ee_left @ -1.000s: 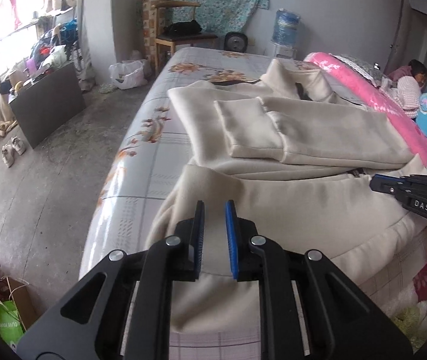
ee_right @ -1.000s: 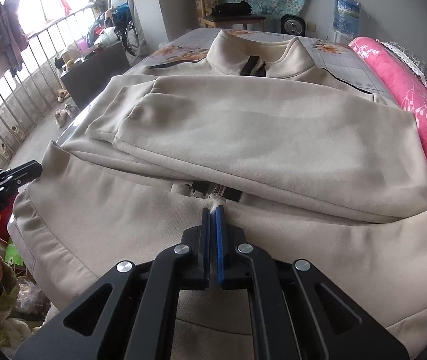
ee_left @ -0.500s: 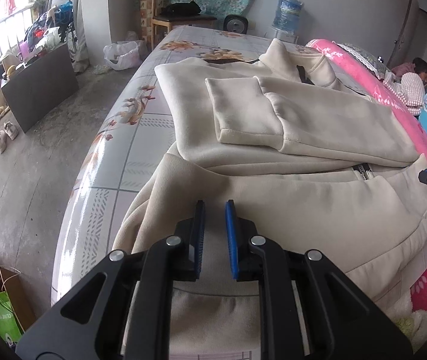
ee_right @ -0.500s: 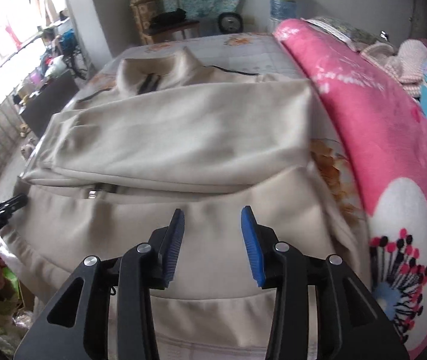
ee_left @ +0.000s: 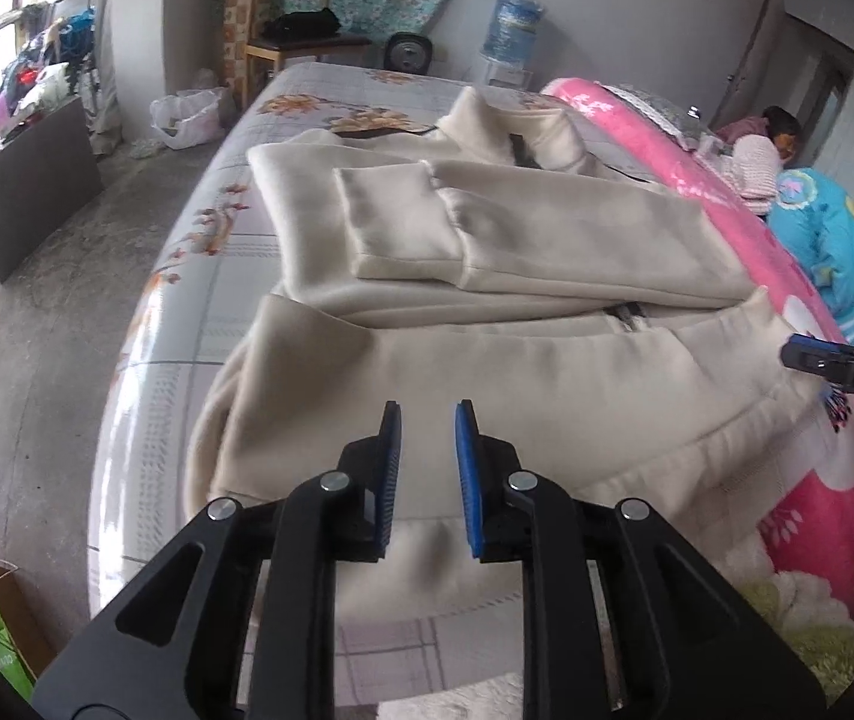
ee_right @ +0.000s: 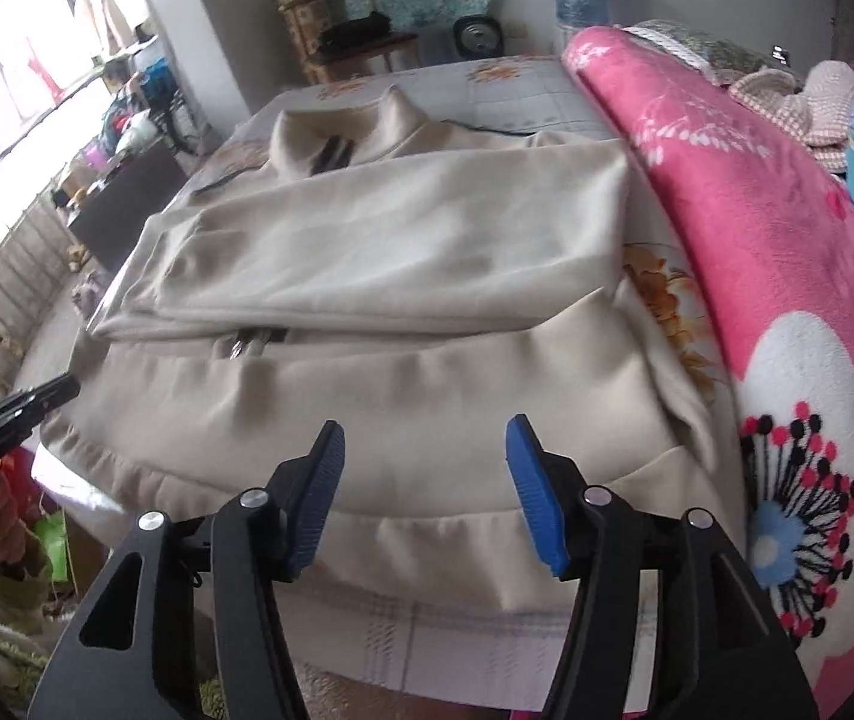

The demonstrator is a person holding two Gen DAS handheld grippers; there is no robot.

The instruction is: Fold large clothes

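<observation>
A cream zip-up jacket [ee_left: 547, 228] lies front up on the bed, its sleeves folded across the chest and its hem toward me. My left gripper [ee_left: 428, 420] hovers over the hem's left part. Its jaws stand a little apart and are opening, with no cloth between them. My right gripper [ee_right: 423, 438] hangs above the hem's right part of the jacket [ee_right: 396, 240]. Its jaws are wide and still opening, with nothing between them. Each gripper shows at the edge of the other's view: the right gripper [ee_left: 835, 360] and the left gripper [ee_right: 24, 408].
A pink flowered blanket [ee_right: 757, 210] is heaped along the bed's right side. The patterned sheet [ee_left: 198, 312] is bare left of the jacket, then drops to a concrete floor [ee_left: 36, 330]. A person [ee_left: 781, 126] sits far back right. A wooden chair [ee_left: 300, 42] stands beyond the bed.
The right gripper was shut at the cloth by the zip; it has let go, opened wide and moved right along the hem. The left gripper's jaws have widened slightly.
</observation>
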